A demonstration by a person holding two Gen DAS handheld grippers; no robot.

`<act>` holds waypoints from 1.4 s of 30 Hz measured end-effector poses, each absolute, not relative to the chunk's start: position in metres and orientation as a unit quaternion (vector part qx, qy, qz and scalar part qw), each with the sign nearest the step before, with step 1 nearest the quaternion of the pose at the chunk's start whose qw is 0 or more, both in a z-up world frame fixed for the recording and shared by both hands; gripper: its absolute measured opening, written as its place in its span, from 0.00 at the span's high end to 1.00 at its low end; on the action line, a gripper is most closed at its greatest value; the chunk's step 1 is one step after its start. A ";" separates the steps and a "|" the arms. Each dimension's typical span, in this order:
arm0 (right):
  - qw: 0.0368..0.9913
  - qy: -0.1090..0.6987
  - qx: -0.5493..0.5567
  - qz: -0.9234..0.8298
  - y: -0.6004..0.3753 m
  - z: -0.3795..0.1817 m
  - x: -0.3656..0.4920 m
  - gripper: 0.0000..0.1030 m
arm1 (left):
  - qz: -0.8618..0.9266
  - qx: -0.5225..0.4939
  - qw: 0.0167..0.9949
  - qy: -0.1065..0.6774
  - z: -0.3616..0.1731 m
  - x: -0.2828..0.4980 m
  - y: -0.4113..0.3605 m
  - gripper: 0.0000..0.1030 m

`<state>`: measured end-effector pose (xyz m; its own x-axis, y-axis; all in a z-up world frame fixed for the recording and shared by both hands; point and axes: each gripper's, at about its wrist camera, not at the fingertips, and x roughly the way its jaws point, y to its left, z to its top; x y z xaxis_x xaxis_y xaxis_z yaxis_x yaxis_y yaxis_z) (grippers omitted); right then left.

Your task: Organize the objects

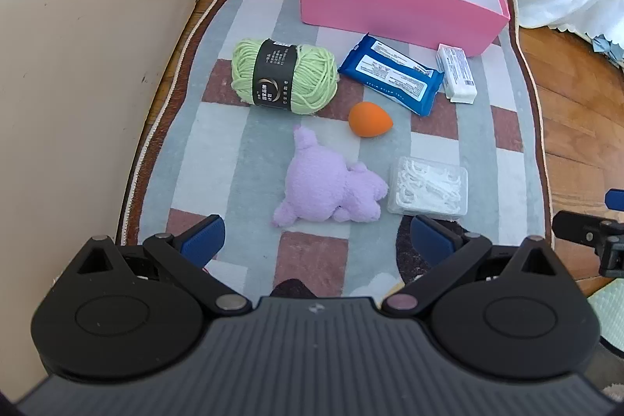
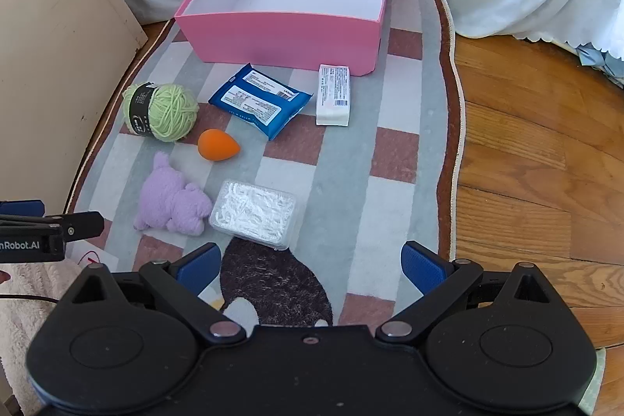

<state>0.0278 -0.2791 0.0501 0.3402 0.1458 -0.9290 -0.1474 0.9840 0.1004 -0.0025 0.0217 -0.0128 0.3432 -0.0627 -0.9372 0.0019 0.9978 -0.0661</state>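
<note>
Nearest, both tongs, left (image 1: 315,236) and right (image 2: 311,266), gaping wide, gripping nothing. Just beyond on the rug (image 2: 394,158): soft, light purple plush (image 1: 329,184), best pinched across the belly. Farther, squashy yarn ball (image 1: 284,76). Farthest, empty pink box (image 2: 280,41).

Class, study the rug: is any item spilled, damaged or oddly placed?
Nothing is spilled or damaged. The purple plush toy lies flopped on its side, and the blue wipes pack sits askew to the pink box, which is empty.
</note>
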 end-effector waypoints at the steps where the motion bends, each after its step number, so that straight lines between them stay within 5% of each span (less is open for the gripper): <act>1: 0.819 0.567 0.000 0.089 -0.279 0.050 0.028 0.02 | -0.021 -0.026 0.819 0.572 -0.013 -0.003 0.021 0.00; 42: 0.812 0.576 0.005 0.094 -0.279 0.045 0.031 0.02 | -0.022 -0.015 0.820 0.572 -0.012 -0.004 0.009 0.00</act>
